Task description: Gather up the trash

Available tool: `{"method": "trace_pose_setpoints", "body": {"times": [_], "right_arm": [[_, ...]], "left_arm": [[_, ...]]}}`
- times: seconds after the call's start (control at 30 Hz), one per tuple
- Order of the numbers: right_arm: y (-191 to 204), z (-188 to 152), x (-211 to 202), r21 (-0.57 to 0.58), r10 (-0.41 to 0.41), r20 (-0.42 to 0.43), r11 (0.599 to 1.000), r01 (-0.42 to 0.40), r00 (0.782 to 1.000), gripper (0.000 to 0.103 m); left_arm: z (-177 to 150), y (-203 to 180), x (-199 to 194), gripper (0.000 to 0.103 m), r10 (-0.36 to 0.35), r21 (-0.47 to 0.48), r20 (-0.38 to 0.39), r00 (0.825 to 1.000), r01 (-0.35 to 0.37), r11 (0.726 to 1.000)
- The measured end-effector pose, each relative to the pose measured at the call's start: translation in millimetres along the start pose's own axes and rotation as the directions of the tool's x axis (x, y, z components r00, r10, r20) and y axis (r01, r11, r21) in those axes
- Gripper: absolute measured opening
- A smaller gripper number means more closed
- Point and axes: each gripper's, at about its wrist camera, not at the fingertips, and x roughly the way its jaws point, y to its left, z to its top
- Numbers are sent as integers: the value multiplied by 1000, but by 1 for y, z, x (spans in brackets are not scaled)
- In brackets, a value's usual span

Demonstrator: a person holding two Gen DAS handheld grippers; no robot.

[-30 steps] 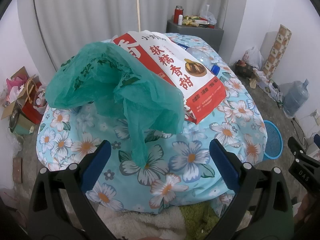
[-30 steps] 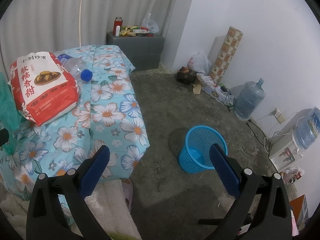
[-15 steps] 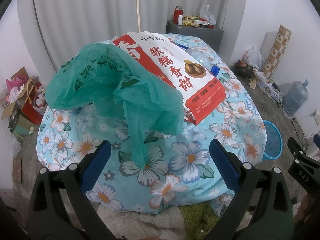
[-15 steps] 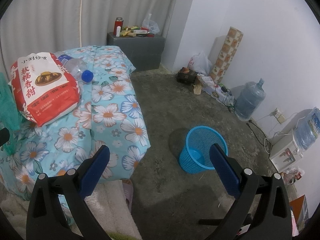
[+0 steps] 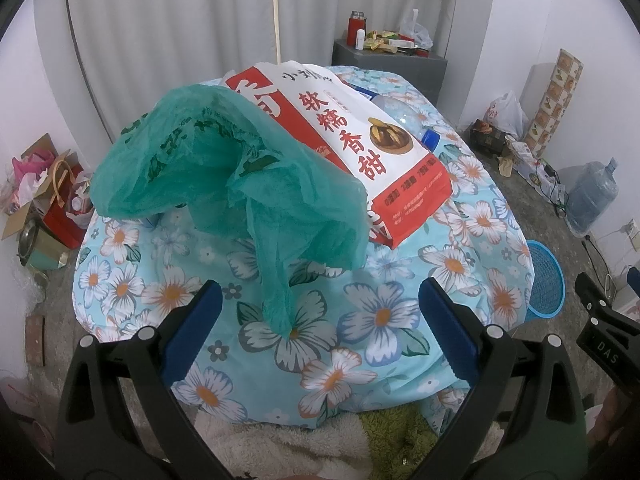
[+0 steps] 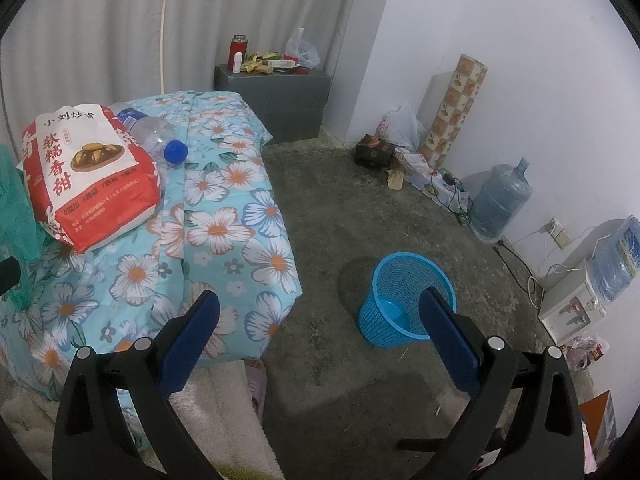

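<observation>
Left wrist view: the left gripper (image 5: 320,320) is hovering with its jaws standing wide, nothing between the blue pads (image 5: 196,332). It is facing a bed (image 5: 384,312) covered in a floral sheet. A crumpled green bag (image 5: 224,168) is lying on the bed just ahead of the gripper, slightly left of its centre line; the bag's lowest tail is hanging down toward the gap between the fingers but is not touching either one. Behind the bag and partly under its right edge, a red-and-white snack bag (image 5: 360,148) is lying tilted, well beyond the fingertips. A clear bottle (image 5: 404,116) with a blue cap is peeking out from behind the snack bag. The blue bin (image 5: 544,280) is showing at the right past the bed's edge, and part of the right gripper is sticking in at the far right.

Right wrist view: the right gripper (image 6: 320,316) is also standing wide and holding nothing. It is pointing at bare floor (image 6: 348,216) between the bed (image 6: 224,232) and the bin (image 6: 404,300). The bin is sitting on the floor just behind the right finger, partly covered by it. The snack bag (image 6: 88,172) is lying on the bed well to the upper left of the left finger, with the bottle (image 6: 156,136) touching its far side. The green bag (image 6: 16,208) is showing only as an edge at the far left.
</observation>
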Motion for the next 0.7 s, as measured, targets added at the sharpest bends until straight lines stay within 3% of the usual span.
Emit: {"method": "trace_pose_setpoints", "body": {"times": [0.7], "right_arm": [[0,0,-2,-1,1,-3,1000,-1,1000,97]], "left_arm": [[0,0,1,94,-3,2,-1,1000,3,1000]]}}
